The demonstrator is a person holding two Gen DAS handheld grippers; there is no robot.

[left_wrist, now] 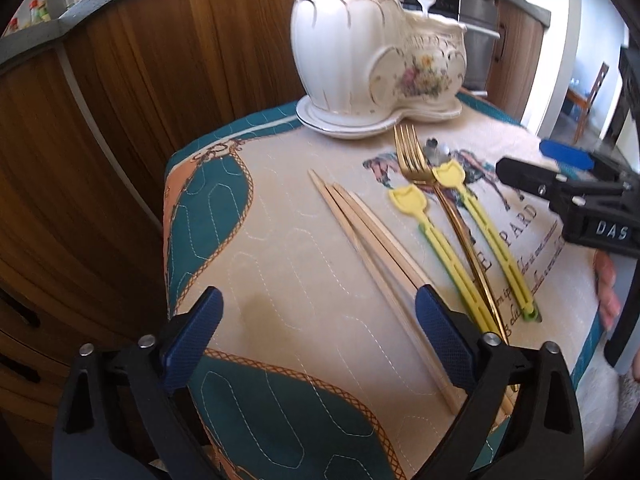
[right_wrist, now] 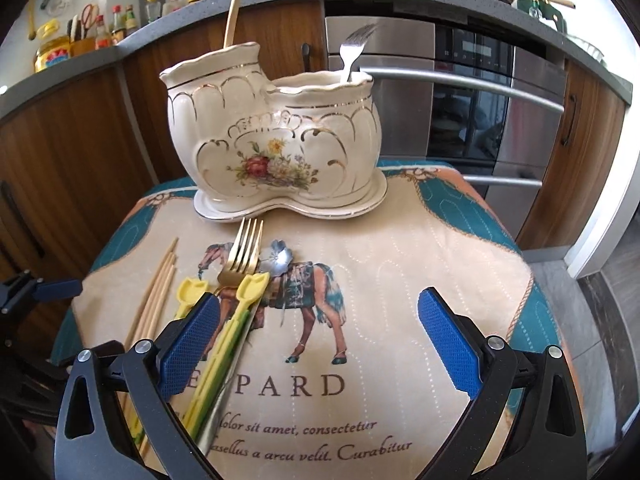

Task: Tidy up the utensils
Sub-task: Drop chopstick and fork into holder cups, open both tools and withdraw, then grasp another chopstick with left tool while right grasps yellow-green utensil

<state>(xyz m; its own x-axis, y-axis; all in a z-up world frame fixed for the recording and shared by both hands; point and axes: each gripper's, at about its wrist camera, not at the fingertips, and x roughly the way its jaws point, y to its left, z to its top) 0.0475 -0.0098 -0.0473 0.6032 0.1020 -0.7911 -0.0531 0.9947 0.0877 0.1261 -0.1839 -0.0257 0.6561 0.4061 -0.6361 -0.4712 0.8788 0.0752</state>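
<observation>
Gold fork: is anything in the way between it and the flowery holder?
No. The gold fork lies with its tines almost at the holder's saucer, bare cloth between. Yellow sticks lie beside its handle, not ahead.

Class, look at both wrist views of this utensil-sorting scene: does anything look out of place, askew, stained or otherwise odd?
Yes. The wooden chopsticks, gold fork and yellow plastic utensils lie loose and overlapping on the cloth, not in the ceramic holder. A brownish stain marks the cloth near the left gripper.
</observation>
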